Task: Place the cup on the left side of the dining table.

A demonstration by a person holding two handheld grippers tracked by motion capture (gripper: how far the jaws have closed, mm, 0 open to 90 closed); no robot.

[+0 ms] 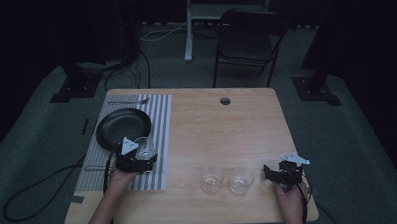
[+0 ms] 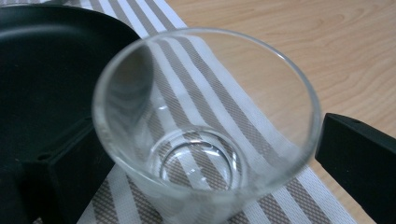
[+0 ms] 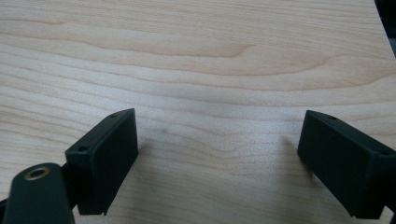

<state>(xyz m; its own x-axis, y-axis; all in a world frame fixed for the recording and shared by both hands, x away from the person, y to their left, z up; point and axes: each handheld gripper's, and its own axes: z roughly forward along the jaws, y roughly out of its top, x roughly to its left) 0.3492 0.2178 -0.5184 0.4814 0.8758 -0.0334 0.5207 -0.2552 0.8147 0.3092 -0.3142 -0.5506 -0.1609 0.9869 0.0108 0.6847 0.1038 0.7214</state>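
Observation:
A clear empty glass (image 2: 205, 121) stands upright on the striped placemat (image 2: 261, 140), just right of the black plate (image 2: 42, 79). My left gripper (image 2: 205, 163) is open around it, one black jaw on each side; the right jaw stands clear of the glass wall. In the high view this glass (image 1: 145, 145) and my left gripper (image 1: 142, 155) are at the mat's front right part. My right gripper (image 1: 271, 173) rests near the table's front right corner. It is open over bare wood (image 3: 219, 154) with nothing between its jaws.
Two more empty glasses (image 1: 212, 178) (image 1: 241, 179) stand on the wood left of my right gripper. The black plate (image 1: 123, 127) lies on the striped mat (image 1: 159, 118). One utensil (image 1: 128, 101) lies at the mat's far edge, another (image 1: 96, 168) at its near left. A folding chair (image 1: 249, 40) stands beyond the table.

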